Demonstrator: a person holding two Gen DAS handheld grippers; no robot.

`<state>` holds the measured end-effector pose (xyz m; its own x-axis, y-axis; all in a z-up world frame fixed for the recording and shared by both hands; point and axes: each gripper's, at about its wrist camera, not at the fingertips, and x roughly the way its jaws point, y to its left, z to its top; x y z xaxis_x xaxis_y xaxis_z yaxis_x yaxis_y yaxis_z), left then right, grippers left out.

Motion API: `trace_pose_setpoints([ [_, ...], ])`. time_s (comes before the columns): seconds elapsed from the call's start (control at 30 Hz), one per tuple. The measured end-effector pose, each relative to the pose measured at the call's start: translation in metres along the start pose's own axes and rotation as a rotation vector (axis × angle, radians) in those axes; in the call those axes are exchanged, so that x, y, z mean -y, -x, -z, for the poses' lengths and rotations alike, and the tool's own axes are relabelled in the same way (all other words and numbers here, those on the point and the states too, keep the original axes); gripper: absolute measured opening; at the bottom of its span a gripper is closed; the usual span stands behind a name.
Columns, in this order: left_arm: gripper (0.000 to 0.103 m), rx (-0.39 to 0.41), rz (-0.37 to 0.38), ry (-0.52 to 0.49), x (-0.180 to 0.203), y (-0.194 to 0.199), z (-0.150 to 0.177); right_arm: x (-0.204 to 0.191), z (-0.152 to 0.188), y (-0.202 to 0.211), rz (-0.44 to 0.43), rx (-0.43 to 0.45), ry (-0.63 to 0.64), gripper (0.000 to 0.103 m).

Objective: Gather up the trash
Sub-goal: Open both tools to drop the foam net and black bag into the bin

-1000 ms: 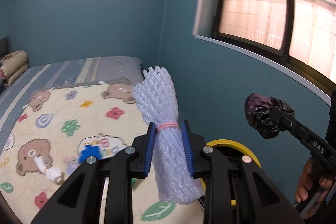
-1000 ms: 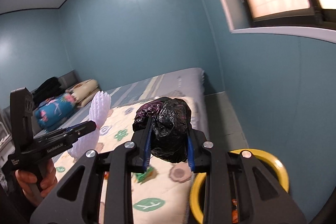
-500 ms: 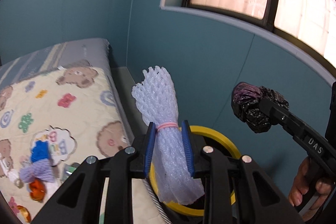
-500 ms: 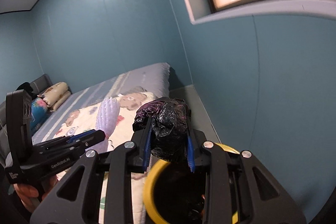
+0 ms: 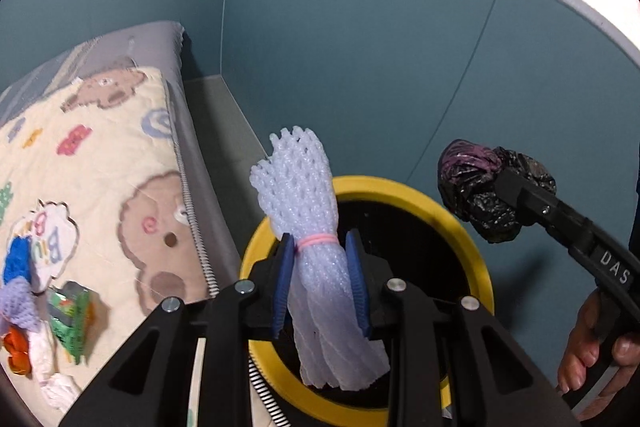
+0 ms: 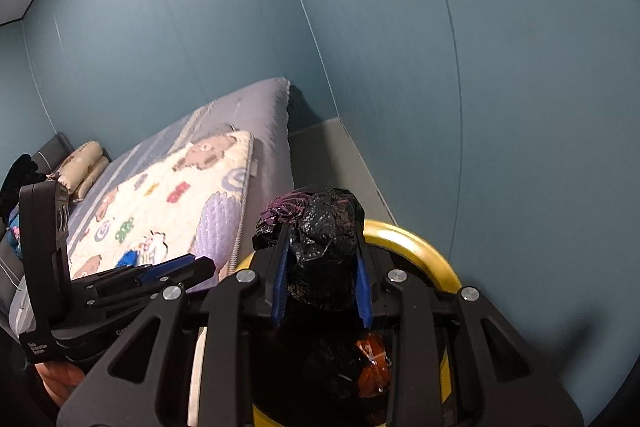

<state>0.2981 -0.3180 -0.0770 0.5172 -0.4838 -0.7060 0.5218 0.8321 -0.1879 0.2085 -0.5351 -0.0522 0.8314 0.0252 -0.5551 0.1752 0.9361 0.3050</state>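
Note:
My left gripper (image 5: 320, 259) is shut on a bundle of white foam netting (image 5: 312, 211) tied with a pink band. It hangs over the mouth of a yellow-rimmed bin (image 5: 452, 223) lined in black. My right gripper (image 6: 322, 267) is shut on a crumpled black plastic bag (image 6: 324, 227), held above the same yellow-rimmed bin (image 6: 424, 243). The black plastic bag (image 5: 480, 183) and the right gripper appear at the right of the left wrist view, a little beyond the bin's far rim. An orange wrapper (image 6: 374, 367) lies inside the bin.
The bin stands on the floor between the bed's side (image 5: 208, 195) and the blue wall (image 5: 400, 67). More litter lies on the bear-print quilt (image 5: 100, 167): a green packet (image 5: 70, 315), a blue scrap (image 5: 18, 261), an orange scrap (image 5: 16, 349). A hand (image 5: 592, 351) grips the right tool.
Both grippers have dropped and swung from over the bed toward the wall, arriving above the yellow bin. Each keeps hold of its piece of trash.

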Motion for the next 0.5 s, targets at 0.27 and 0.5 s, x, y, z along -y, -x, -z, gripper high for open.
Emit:
trace_pose_setpoints([
  [0.27, 0.027, -0.037, 0.012, 0.012, -0.003, -0.023, 0.007, 0.007, 0.016, -0.018, -0.008, -0.047, -0.011, 0.030],
  [0.5, 0.046, -0.020, 0.024, 0.037, -0.008, -0.017, 0.005, 0.003, 0.016, -0.015, 0.011, -0.037, -0.015, 0.040],
])
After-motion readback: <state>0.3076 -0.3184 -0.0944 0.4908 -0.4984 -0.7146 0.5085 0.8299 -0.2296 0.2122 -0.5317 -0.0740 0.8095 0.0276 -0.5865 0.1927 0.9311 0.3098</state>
